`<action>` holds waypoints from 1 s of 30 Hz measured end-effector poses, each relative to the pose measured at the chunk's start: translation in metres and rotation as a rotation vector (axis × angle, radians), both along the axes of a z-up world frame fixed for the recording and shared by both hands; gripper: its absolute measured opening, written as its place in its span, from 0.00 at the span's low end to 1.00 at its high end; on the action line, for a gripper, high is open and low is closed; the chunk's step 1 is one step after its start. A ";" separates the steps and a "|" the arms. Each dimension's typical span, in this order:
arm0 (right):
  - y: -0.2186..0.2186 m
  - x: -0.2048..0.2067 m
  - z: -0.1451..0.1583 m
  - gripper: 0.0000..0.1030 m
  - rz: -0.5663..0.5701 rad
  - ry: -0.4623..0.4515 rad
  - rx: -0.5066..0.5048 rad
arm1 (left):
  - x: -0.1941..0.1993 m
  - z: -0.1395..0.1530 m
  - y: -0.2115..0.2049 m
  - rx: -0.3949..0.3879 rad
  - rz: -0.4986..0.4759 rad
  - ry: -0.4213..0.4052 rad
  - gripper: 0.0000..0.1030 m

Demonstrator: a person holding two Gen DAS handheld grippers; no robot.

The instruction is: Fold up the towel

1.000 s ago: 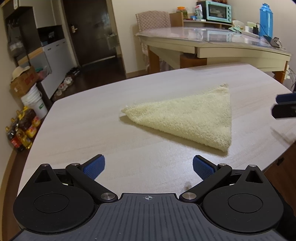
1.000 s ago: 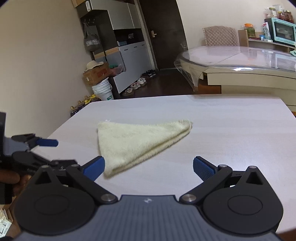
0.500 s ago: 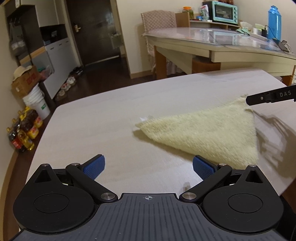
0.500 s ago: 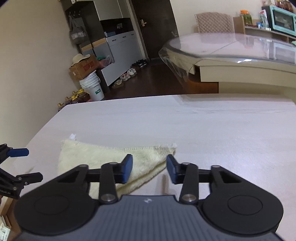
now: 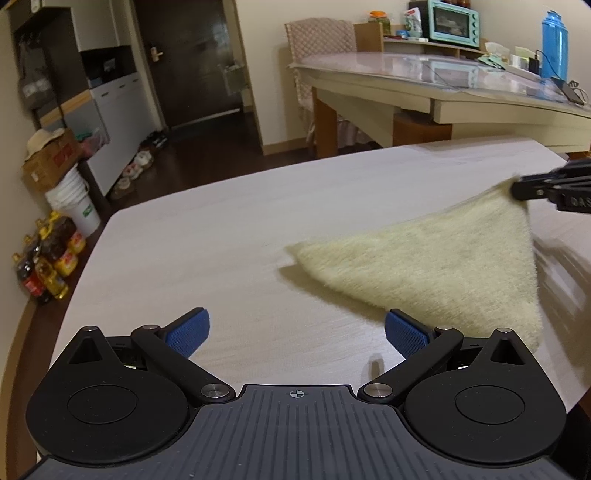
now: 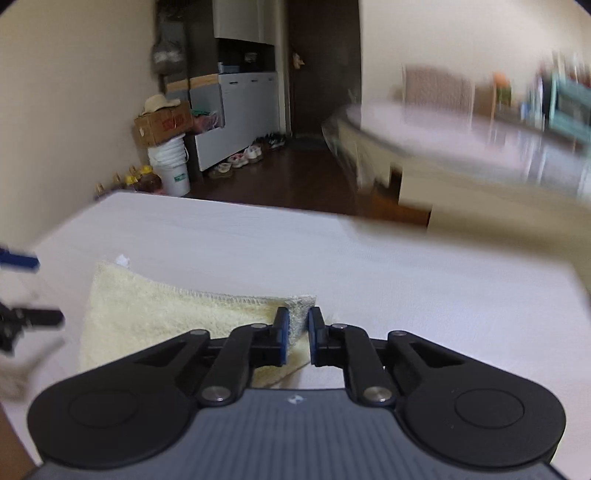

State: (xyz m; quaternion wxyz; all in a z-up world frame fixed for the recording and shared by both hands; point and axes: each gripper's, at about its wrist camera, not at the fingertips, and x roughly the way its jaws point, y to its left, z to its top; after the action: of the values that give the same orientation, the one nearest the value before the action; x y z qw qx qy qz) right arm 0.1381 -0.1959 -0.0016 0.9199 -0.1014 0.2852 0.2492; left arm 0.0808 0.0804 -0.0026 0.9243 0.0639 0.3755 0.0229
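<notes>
Two grippers now differ: right gripper has just pinched the pale-yellow triangular terry towel's corner, left gripper fingers gaping empty, so folding begins.

Teal toaster oven, blue flask, white bucket, cardboard box

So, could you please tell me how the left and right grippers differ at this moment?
The left gripper stands wide open over bare table, gripping nothing; the right gripper is shut on a corner of the towel. Both have blue pads and black arms.
</notes>
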 end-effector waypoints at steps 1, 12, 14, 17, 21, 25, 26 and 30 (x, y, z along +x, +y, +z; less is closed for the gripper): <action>0.000 -0.006 0.005 0.11 0.016 -0.003 0.030 | -0.001 0.000 0.002 -0.001 0.003 -0.001 1.00; 0.066 -0.096 0.037 0.11 0.485 0.177 0.282 | -0.004 0.019 0.069 0.064 0.134 -0.036 1.00; 0.093 -0.114 0.029 0.11 0.583 0.201 0.258 | -0.003 0.021 0.076 0.066 0.142 -0.037 1.00; 0.118 -0.126 0.021 0.11 0.652 0.220 0.231 | 0.000 0.023 0.086 0.068 0.148 -0.037 1.00; 0.140 -0.134 0.009 0.14 0.708 0.246 0.182 | 0.004 0.020 0.085 0.071 0.134 -0.028 1.00; 0.138 -0.136 0.006 0.32 0.726 0.263 0.164 | 0.009 0.014 0.082 0.071 0.101 -0.022 1.00; 0.134 -0.135 0.010 0.32 0.722 0.260 0.171 | 0.010 0.013 0.081 0.070 0.096 -0.019 1.00; 0.117 -0.121 0.027 0.39 0.674 0.233 0.206 | 0.018 0.006 0.079 0.054 0.064 -0.013 1.00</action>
State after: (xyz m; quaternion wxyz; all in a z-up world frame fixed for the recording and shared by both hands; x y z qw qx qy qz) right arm 0.0172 -0.0787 0.0256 0.7531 -0.0674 0.3120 0.5752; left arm 0.0985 0.1597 0.0030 0.9236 0.0765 0.3705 0.0627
